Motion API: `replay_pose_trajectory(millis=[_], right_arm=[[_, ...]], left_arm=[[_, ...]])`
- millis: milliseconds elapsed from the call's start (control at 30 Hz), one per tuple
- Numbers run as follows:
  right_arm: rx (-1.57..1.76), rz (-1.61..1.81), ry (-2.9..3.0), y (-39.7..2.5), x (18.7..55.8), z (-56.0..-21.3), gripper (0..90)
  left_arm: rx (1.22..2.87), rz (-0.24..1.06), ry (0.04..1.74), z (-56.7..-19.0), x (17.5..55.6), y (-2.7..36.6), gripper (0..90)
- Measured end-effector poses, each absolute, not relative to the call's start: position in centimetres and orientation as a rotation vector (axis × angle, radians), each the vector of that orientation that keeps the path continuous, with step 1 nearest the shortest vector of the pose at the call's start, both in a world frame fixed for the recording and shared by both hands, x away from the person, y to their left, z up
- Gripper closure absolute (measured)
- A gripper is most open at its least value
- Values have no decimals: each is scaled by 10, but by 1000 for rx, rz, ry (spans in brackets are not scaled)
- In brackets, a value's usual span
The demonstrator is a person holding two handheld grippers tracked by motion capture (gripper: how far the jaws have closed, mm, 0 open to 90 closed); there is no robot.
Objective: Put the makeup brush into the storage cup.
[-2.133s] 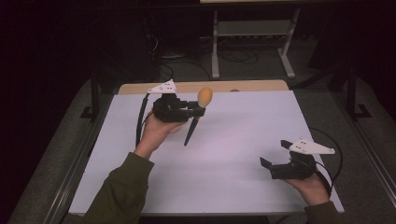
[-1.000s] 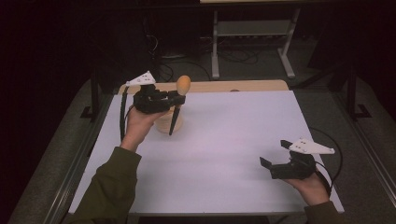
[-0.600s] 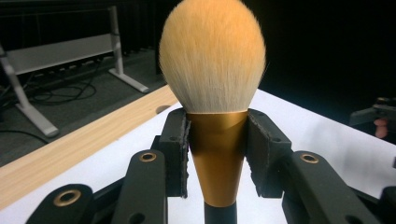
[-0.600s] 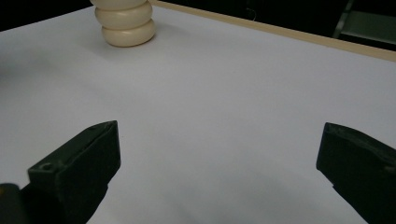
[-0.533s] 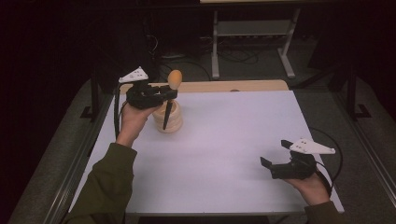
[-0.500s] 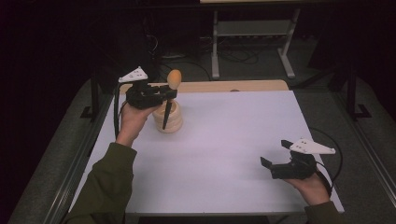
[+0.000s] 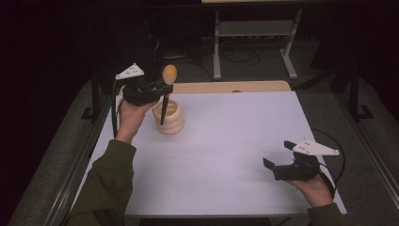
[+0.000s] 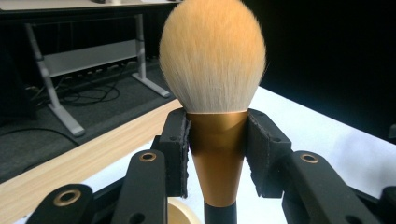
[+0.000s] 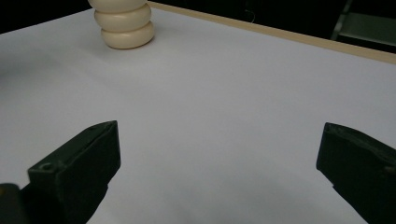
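— Where do we have the makeup brush [image 7: 165, 89] now?

— Over the ribbed cream holder [image 7: 168, 117], which stands near the far left corner of the counter [image 7: 235, 141]. A couple of seconds ago we held the brush well to the right of that holder, tilted, out over the open white sheet. Since then we have carried it leftward and stood it nearly upright, bristles on top.

— And the grip?

— Our left tongs [image 8: 217, 135] are pinching the copper ferrule [image 8: 217, 154] just under the bristle head [image 8: 212, 56], one pad pressed on each side of it. In the high view the black handle [image 7: 163, 110] points down into the mouth of the holder; we cannot tell whether the tip already touches the bottom.

— So what does that shift mean for us?

— We judge the carrying is done and the lowering is what remains. The handle looks lined up with the opening, so the next move should be a straight drop, then letting go once the holder takes the weight. A release too early could tip the brush against the rim.

— The other hand?

— Our right tongs [image 9: 219, 168] are spread wide with nothing between them, hovering over the near right part of the counter, well apart from the holder [image 9: 125, 25], just where they were before.
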State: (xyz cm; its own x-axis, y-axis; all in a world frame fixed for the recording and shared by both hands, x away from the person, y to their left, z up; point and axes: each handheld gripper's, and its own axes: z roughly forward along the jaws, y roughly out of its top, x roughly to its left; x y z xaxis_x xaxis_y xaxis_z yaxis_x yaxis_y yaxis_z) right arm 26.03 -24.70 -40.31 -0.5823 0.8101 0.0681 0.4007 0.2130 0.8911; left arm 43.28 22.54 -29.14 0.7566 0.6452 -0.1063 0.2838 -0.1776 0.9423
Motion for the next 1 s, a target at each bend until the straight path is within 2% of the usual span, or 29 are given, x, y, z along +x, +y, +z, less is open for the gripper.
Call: replay_pose_trajectory(millis=[1000], right_arm=[[1128,1333,2081,-249,260,-404,0]], left_arm=[[1746,485,761,-297,464,223,626]])
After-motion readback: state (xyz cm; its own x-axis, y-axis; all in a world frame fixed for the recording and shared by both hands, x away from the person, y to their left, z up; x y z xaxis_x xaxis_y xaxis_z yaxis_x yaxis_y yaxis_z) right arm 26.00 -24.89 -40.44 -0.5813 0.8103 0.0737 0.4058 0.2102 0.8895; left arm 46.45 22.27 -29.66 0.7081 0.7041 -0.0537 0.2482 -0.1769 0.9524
